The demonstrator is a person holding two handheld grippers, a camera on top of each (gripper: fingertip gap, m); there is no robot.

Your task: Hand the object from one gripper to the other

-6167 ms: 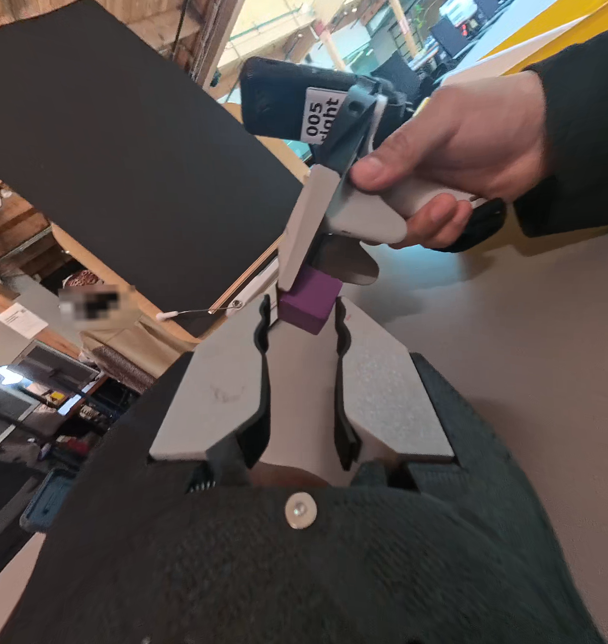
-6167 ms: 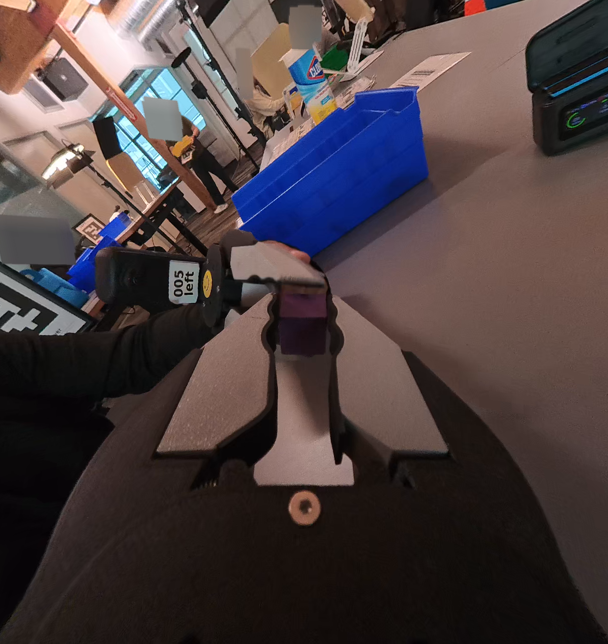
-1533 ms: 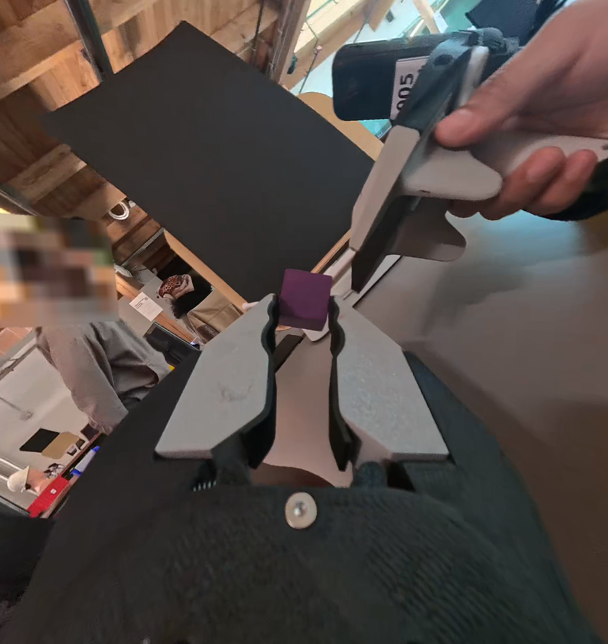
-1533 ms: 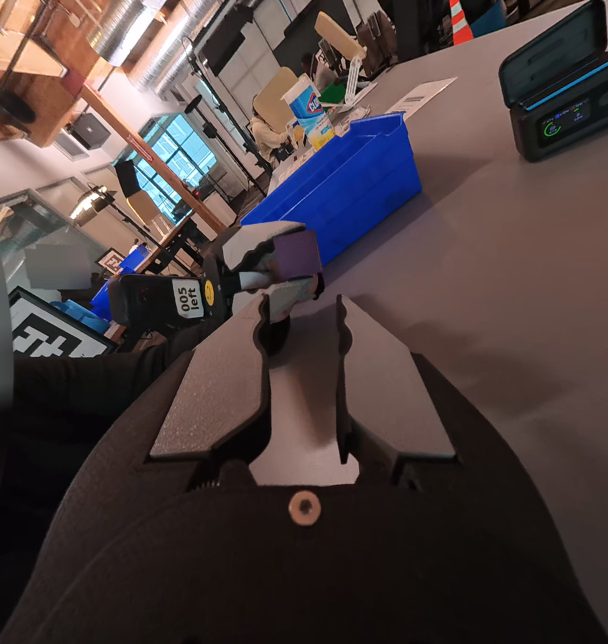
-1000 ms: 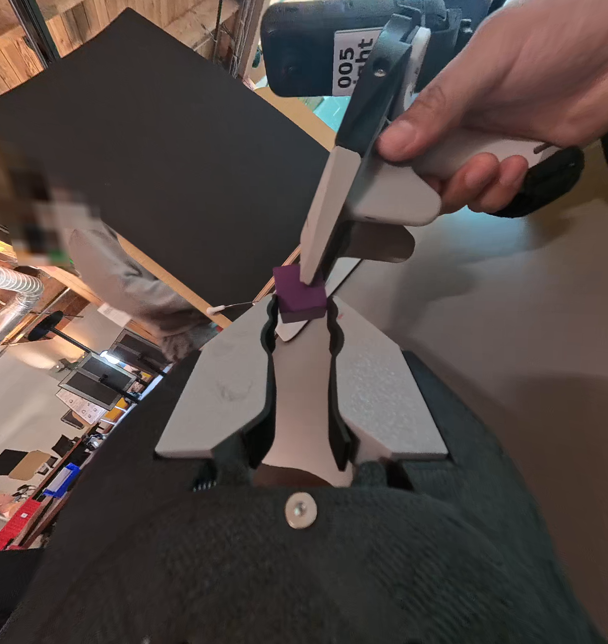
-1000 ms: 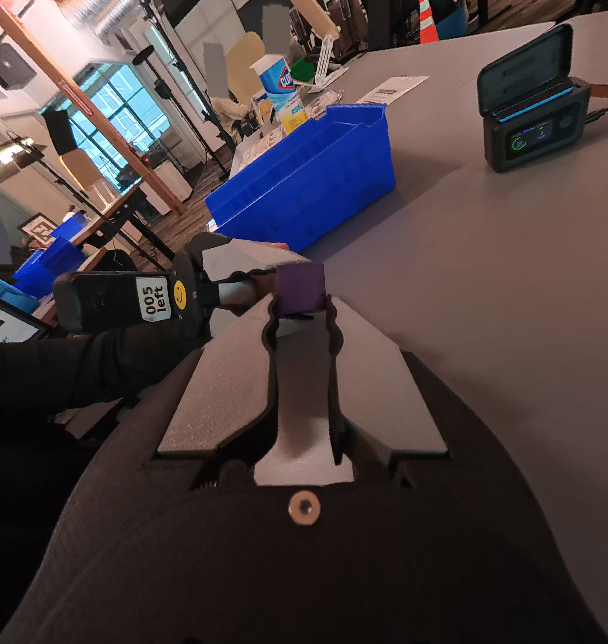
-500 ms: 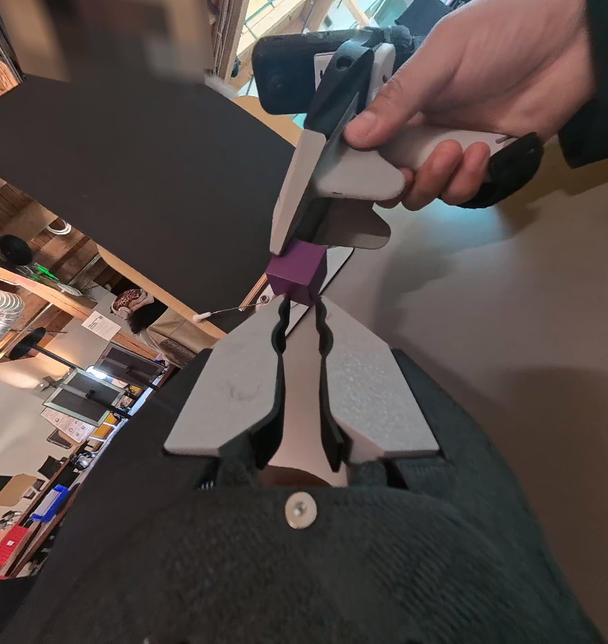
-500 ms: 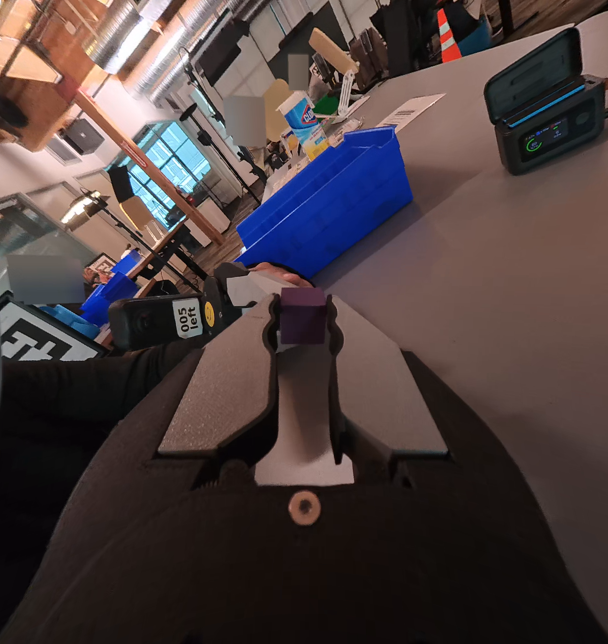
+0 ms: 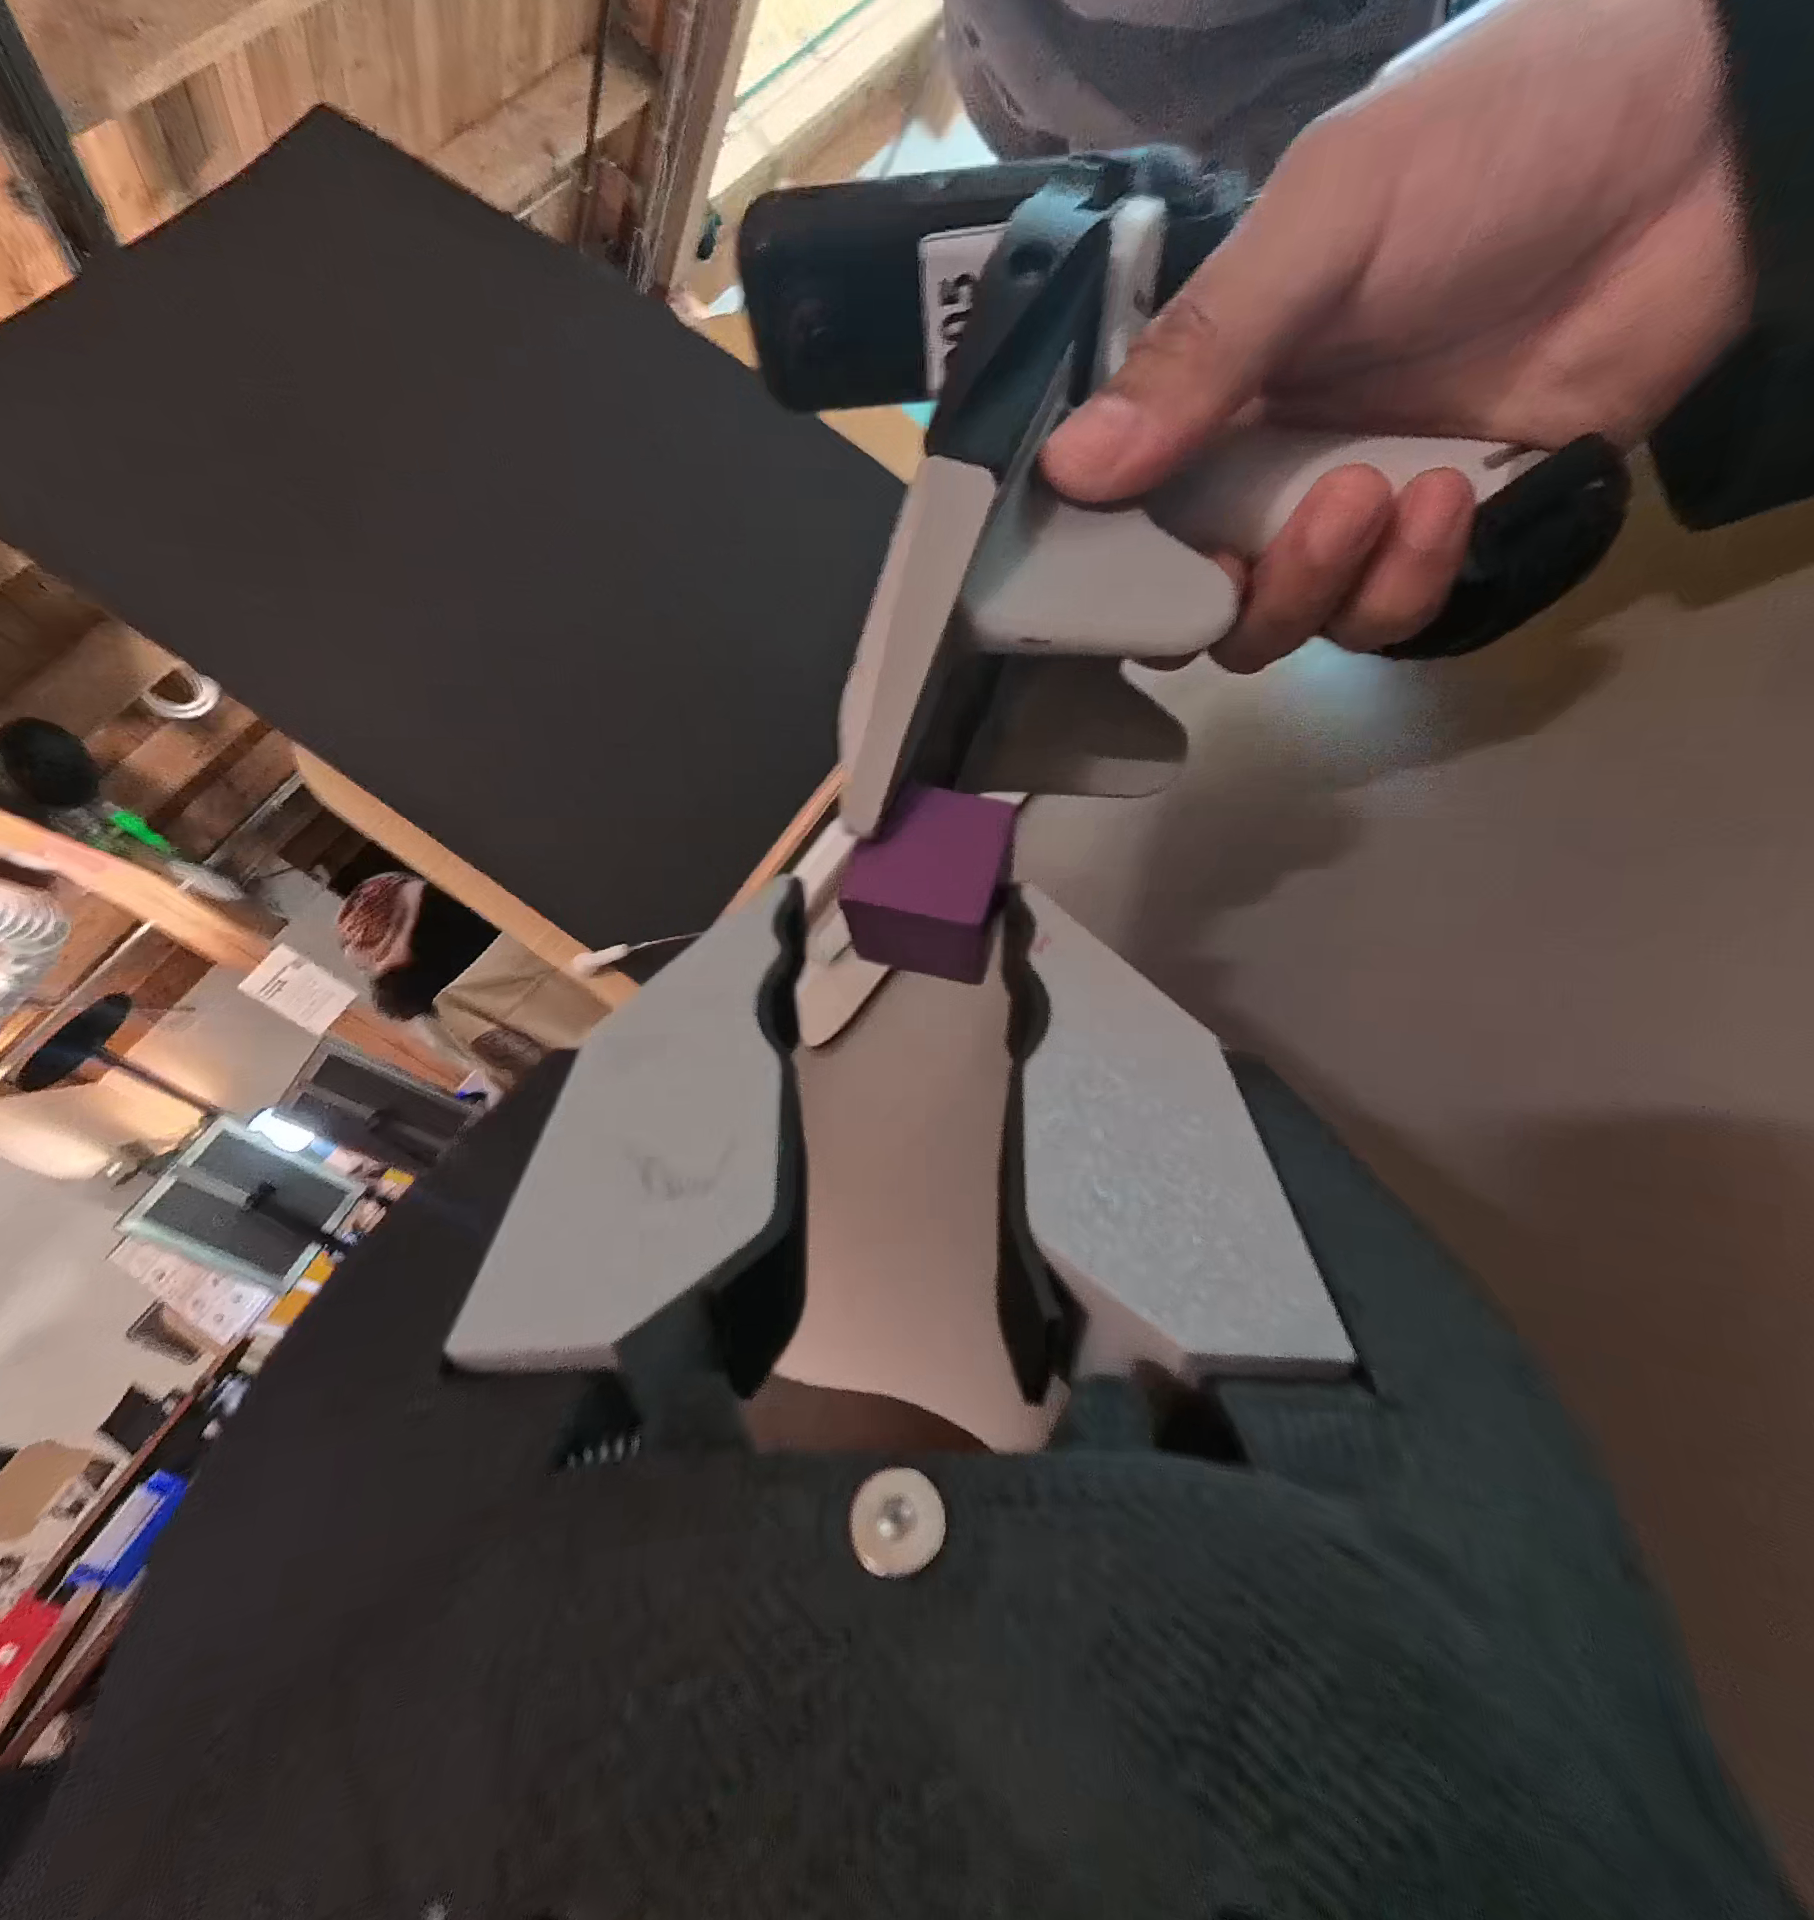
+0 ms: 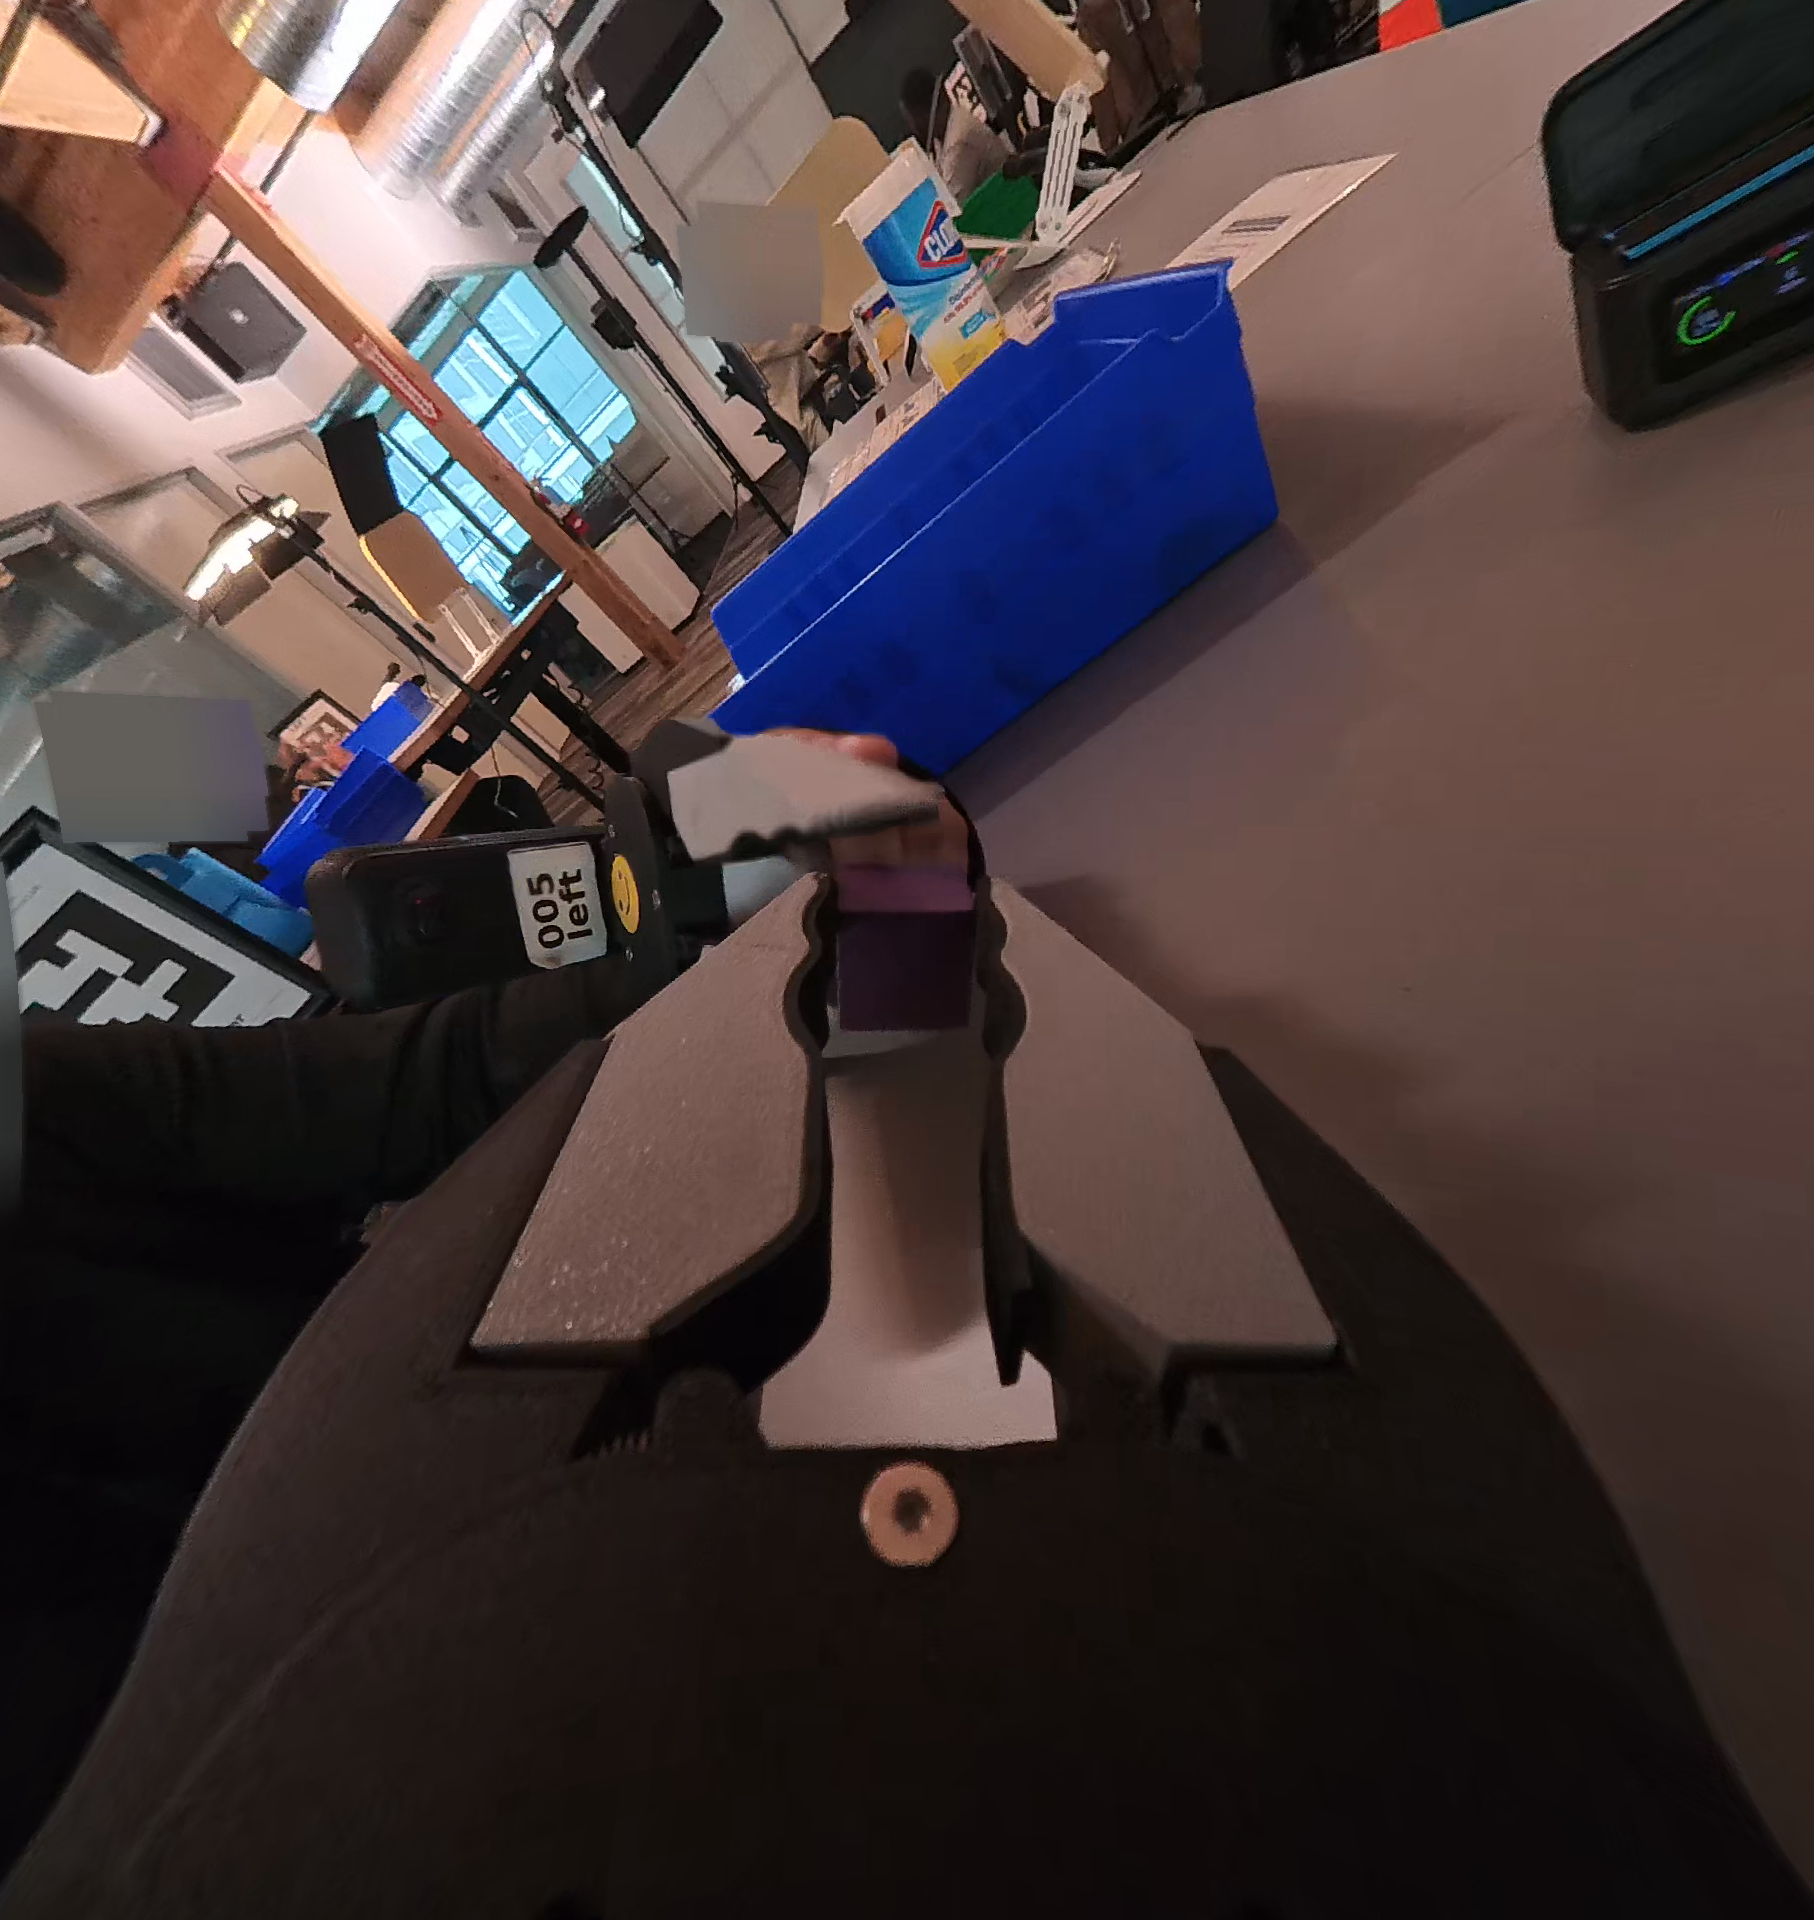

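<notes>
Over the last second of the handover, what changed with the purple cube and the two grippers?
The left gripper let go of the purple cube, narrowed its fingers briefly, then opened wide; its tips now flank the cube, with a gap showing on one side. The right gripper stayed shut on the cube throughout and shifted little. The blue bin and black case stayed put on the table.

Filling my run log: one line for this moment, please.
stage: handover | purple cube: in right tool, shut | left tool: open around cube, above table
</notes>
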